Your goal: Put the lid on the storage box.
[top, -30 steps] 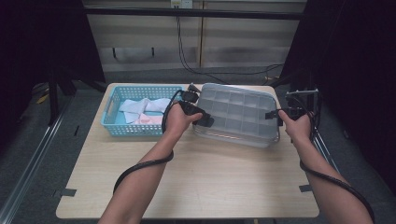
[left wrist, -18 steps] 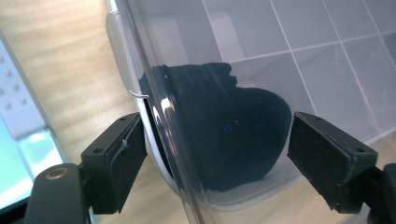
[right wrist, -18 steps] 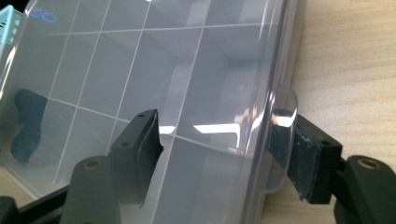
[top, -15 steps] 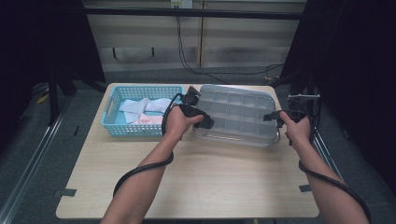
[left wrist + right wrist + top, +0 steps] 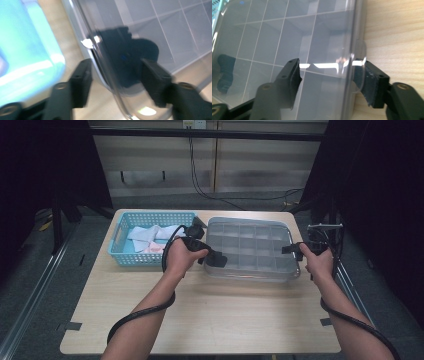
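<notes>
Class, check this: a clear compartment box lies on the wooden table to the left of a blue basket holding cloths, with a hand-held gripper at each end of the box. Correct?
Not quite. In the high view the clear compartment box lies to the right of the blue basket, not the left. The rest stands: cloths in the basket, the left hand-held gripper and the right hand-held gripper at the box's ends, on the wooden table.

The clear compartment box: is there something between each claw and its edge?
Nothing visible. The left claw straddles the clear compartment box at its rim, and the right claw straddles the opposite rim, jaws closing, not yet pressing.
</notes>
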Demonstrator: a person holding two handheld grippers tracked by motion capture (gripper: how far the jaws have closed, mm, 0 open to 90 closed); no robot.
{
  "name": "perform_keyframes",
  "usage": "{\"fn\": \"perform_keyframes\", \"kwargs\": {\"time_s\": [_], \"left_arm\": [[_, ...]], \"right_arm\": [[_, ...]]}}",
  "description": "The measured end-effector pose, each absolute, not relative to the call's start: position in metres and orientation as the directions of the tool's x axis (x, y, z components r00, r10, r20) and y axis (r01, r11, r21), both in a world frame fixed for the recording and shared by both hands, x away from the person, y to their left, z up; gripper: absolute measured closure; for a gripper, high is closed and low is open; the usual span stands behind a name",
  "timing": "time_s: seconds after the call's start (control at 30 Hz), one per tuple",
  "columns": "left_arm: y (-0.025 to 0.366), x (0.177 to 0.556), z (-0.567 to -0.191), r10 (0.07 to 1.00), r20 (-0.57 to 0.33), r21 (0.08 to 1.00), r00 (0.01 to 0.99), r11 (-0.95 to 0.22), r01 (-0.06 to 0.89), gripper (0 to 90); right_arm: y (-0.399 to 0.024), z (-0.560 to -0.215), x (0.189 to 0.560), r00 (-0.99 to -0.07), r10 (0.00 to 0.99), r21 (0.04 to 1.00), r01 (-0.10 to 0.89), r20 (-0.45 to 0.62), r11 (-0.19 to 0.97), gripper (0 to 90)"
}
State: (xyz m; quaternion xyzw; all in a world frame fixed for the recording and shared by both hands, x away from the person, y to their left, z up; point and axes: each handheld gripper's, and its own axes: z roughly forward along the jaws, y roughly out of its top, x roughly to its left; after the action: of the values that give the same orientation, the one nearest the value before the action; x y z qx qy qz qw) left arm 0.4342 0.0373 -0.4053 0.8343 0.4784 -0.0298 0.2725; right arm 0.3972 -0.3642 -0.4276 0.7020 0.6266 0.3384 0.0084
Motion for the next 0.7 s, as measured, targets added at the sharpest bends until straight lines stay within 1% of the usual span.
{"fn": "perform_keyframes", "kwargs": {"time_s": [0.07,0.17,0.23,0.37,0.47,0.57,0.67,0.7], "left_arm": [[0.038,0.438,-0.402,0.782,-0.309,0.442,0.541,-0.386,0.810,43.7],[0.035,0.446,-0.401,0.796,-0.273,0.462,0.540,-0.384,0.799,39.4],[0.032,0.452,-0.403,0.797,-0.285,0.461,0.532,-0.373,0.806,38.5],[0.026,0.461,-0.410,0.809,-0.278,0.441,0.518,-0.372,0.817,38.1],[0.025,0.463,-0.412,0.807,-0.308,0.415,0.504,-0.363,0.834,37.2],[0.024,0.463,-0.411,0.812,-0.303,0.410,0.500,-0.362,0.837,37.5],[0.022,0.463,-0.408,0.819,-0.289,0.387,0.496,-0.374,0.843,38.3],[0.022,0.463,-0.408,0.819,-0.299,0.379,0.489,-0.368,0.849,40.1]], "right_arm": [[-0.364,-0.425,0.398,-0.014,0.888,0.435,0.875,0.460,-0.211,40.0],[-0.363,-0.425,0.400,-0.015,0.893,0.432,0.879,0.450,-0.203,39.9],[-0.364,-0.426,0.401,-0.022,0.893,0.436,0.878,0.450,-0.198,40.1],[-0.365,-0.426,0.402,-0.022,0.890,0.432,0.879,0.456,-0.200,40.8],[-0.366,-0.426,0.402,-0.020,0.886,0.432,0.878,0.464,-0.206,42.0],[-0.368,-0.427,0.402,-0.019,0.882,0.432,0.877,0.471,-0.211,43.0],[-0.368,-0.427,0.401,-0.008,0.877,0.431,0.873,0.481,-0.229,44.3],[-0.368,-0.426,0.401,0.000,0.877,0.429,0.872,0.481,-0.236,44.4]]}}
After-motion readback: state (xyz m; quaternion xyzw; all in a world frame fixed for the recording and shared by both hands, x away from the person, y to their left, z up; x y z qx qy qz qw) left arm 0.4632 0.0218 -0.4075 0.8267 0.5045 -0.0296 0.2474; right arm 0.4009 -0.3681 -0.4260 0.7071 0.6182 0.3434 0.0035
